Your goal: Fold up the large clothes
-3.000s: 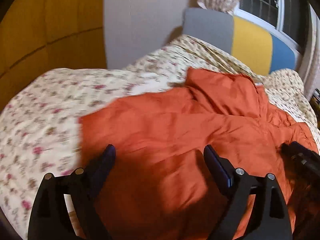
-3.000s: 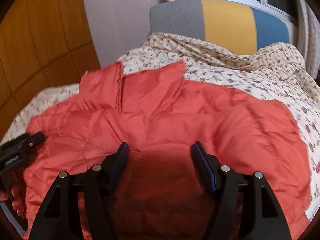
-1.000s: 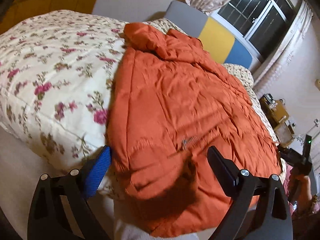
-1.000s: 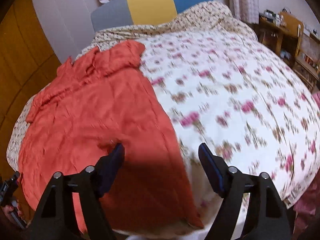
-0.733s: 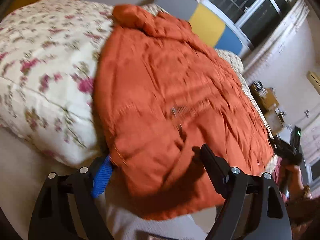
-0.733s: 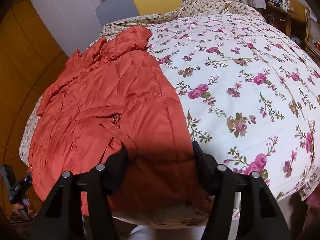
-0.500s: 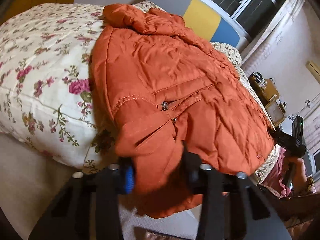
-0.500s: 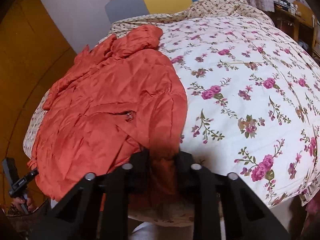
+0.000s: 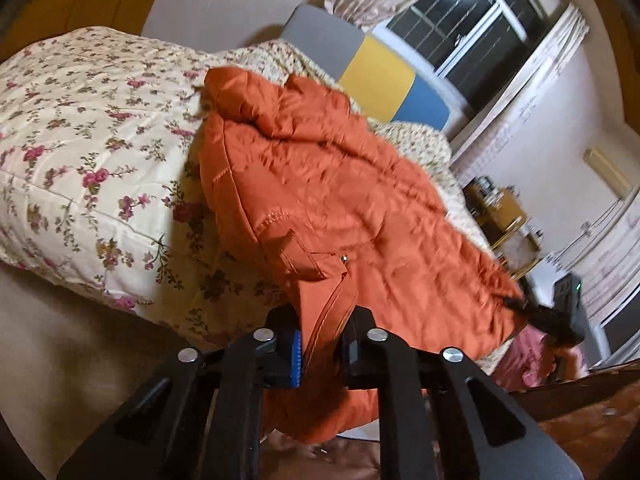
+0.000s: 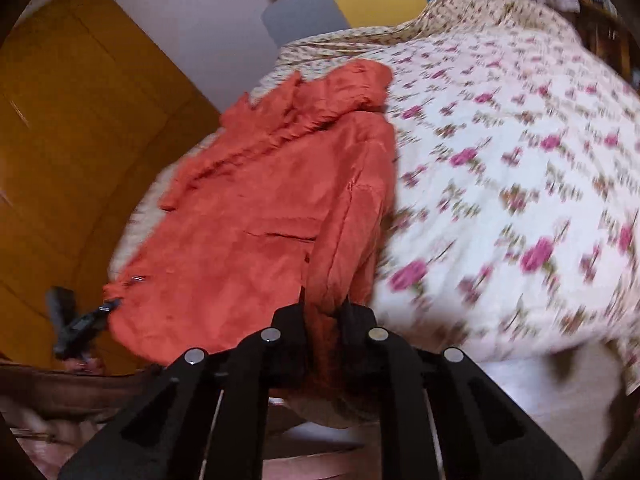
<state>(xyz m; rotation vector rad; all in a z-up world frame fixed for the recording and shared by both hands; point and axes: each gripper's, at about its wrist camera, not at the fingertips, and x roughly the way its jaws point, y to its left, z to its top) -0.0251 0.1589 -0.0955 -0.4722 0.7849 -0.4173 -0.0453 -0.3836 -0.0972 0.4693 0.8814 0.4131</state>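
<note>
**Both grippers clamped on the jacket hem at the foot of the bed**

An orange quilted jacket [image 9: 332,184] lies spread on a floral quilt [image 9: 80,152] that covers the bed. Its hood end points toward the headboard [image 9: 372,72], which is panelled in grey, yellow and blue; its hem hangs over the foot edge of the bed.

The left gripper [image 9: 320,344] has its jaws drawn together on one bottom corner of the jacket, with a fold of orange fabric pinched between a blue-faced pad and a black one. From the grip the cloth rises in a taut ridge toward a zipped pocket. Below the jaws a loose flap of the hem droops past the bed edge.

The right gripper [image 10: 322,320] is likewise closed on the other bottom corner, a narrow pleat of fabric standing up from between its black fingers. In the right wrist view the jacket [image 10: 264,208] lies along the side of the bed nearer a wood-panelled wall [image 10: 72,128], while the rest of the quilt [image 10: 520,168], blurred here, stretches bare toward the far side.

Each view catches the opposite gripper at the other hem corner, small and dark. A window [image 9: 460,36] with curtains sits above the headboard.
</note>
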